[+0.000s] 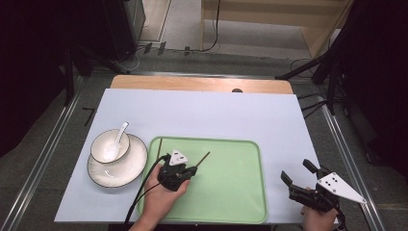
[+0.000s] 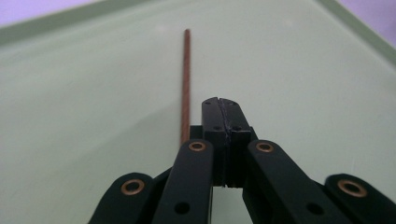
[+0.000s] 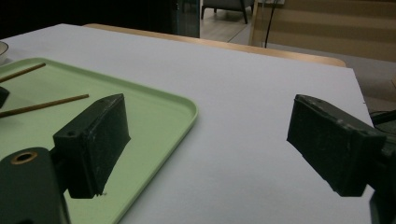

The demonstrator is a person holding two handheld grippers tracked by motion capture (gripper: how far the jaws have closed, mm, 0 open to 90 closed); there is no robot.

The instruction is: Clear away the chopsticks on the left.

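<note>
Over the green tray (image 1: pixel 231 192) near the desk's front edge, the left claw (image 2: pixel 219 116) pinches a chopstick (image 2: pixel 186 84); at the front right corner, the right claw (image 3: pixel 205 144) stands spread.

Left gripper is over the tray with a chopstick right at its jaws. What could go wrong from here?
The left gripper has its jaws shut, and the chopstick runs beside them rather than between, so lifting now may leave it on the green tray. A sideways nudge could roll it toward the second chopstick or the bowl and plate. The right gripper waits open, off the tray.
</note>
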